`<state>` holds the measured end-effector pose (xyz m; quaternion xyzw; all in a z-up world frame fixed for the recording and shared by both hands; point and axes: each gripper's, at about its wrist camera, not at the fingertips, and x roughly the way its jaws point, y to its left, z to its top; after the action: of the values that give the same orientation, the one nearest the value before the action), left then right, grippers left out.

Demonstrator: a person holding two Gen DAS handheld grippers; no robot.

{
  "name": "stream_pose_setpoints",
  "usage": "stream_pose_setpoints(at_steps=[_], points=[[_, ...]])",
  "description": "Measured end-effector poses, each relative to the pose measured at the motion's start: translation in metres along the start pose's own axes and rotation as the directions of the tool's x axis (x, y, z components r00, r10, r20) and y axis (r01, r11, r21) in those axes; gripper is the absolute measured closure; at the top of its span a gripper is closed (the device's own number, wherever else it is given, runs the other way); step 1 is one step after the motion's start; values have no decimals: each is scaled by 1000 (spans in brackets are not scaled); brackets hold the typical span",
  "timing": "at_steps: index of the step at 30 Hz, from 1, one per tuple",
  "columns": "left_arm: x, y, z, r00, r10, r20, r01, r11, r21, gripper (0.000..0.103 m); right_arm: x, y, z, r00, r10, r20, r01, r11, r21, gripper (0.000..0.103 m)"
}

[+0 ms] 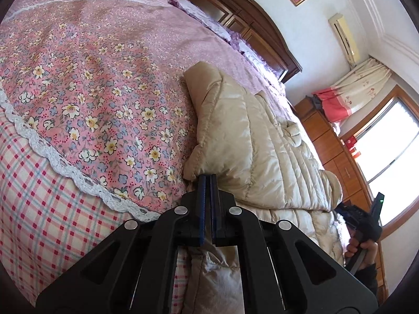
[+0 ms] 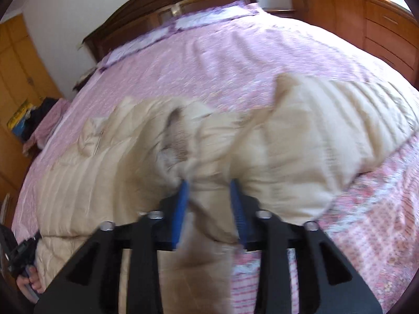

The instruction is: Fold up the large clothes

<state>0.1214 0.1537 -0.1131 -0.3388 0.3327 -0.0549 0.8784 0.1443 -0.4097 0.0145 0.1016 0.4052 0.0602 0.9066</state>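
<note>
A large beige quilted down jacket [image 1: 251, 141] lies on a bed with a pink floral cover [image 1: 91, 83]. My left gripper [image 1: 207, 180] is shut on the jacket's near edge, with beige fabric pinched between its blue pads. In the right wrist view the jacket [image 2: 327, 130] spreads across the bed, bunched in the middle. My right gripper [image 2: 210, 188] has its jaws apart with a thick fold of the jacket between the blue pads [image 2: 183, 204]; the view is blurred. The right gripper also shows in the left wrist view [image 1: 366, 219], held by a hand.
A dark wooden headboard [image 2: 170, 2] stands at the far end of the bed. Wooden drawers [image 2: 379, 26] line the right side, under a bright window [image 1: 387, 146]. A pink checked sheet [image 1: 39, 196] hangs over the near bed edge. A wooden wardrobe [image 2: 18, 65] stands at the left.
</note>
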Motion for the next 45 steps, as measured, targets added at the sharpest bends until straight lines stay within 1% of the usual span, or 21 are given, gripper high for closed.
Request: stream_pose_setpoints(at_steps=[3, 5, 6, 9, 11, 12, 14, 16, 17, 19, 21, 23, 25, 28, 32, 33, 36, 38, 39, 42, 45], points=[[1, -2, 0, 1000, 17, -1, -17, 1000, 8, 99, -21, 4, 5, 992, -73, 99, 78, 996, -50, 67], [2, -3, 0, 1000, 28, -3, -28, 1000, 15, 99, -33, 14, 8, 985, -69, 157, 86, 991, -106, 67], [2, -3, 1, 999, 34, -3, -34, 999, 19, 99, -36, 25, 9, 985, -37, 170, 62, 987, -149, 67], [0, -5, 0, 999, 46, -2, -46, 999, 26, 99, -25, 59, 14, 991, 32, 133, 3, 966, -257, 68], [-1, -5, 0, 999, 50, 0, -50, 998, 28, 99, -6, 73, 15, 996, 33, 80, -7, 952, -305, 74], [-1, -5, 0, 999, 51, 0, -51, 998, 28, 99, 2, 75, 12, 998, 25, 54, -7, 949, -316, 76], [-2, -5, -1, 999, 52, 0, -52, 998, 27, 99, 29, 77, 8, 999, -44, -11, 38, 939, -342, 82], [-1, -7, -1, 999, 54, -1, -54, 998, 29, 99, 53, 66, 1, 990, -123, -73, 90, 932, -351, 84], [-1, -6, 0, 998, 56, -2, -56, 998, 31, 99, 58, 61, -1, 989, -117, -94, 79, 938, -338, 84], [0, -11, -2, 998, 60, -6, -60, 998, 31, 99, 57, 53, -2, 990, -106, -97, 72, 949, -308, 85], [-1, -17, 2, 997, 76, -16, -75, 997, 28, 99, 46, 47, -1, 995, -80, -61, 60, 958, -279, 86], [-10, -27, 10, 991, 131, -2, -131, 991, 43, 99, 29, 37, 2, 1000, -26, -16, 21, 969, -248, 86], [-21, -46, 16, 988, 150, 26, -151, 984, 99, 99, 14, 23, 5, 999, -49, 16, 51, 973, -225, 86], [-37, -88, 24, 994, 94, 62, -104, 975, 195, 99, -2, 4, 12, 996, -72, 49, 80, 977, -195, 86], [-38, -159, 24, 997, 14, 75, -38, 943, 331, 99, -19, -24, 20, 993, -79, 85, 88, 989, -120, 86], [-34, -173, 23, 998, -1, 67, -23, 937, 347, 99, -22, -31, 22, 992, -85, 94, 94, 990, -101, 86], [-10, -215, 19, 1000, -23, -16, 27, 932, 361, 99, -34, -52, 25, 989, -72, 127, 78, 996, -37, 86], [12, -238, 15, 993, -66, -92, 94, 936, 340, 99, -39, -63, 28, 985, -87, 151, 90, 996, -14, 68], [26, -252, 11, 988, -83, -130, 124, 931, 345, 99, -42, -68, 30, 983, -98, 157, 101, 995, -11, 67], [58, -290, -12, 985, -63, -162, 128, 896, 426, 99, -50, -85, 32, 978, -104, 182, 105, 994, 4, 66], [84, -310, -36, 988, 25, -156, 58, 862, 504, 99, -45, -118, 31, 981, -91, 172, 76, 993, 93, 64]])
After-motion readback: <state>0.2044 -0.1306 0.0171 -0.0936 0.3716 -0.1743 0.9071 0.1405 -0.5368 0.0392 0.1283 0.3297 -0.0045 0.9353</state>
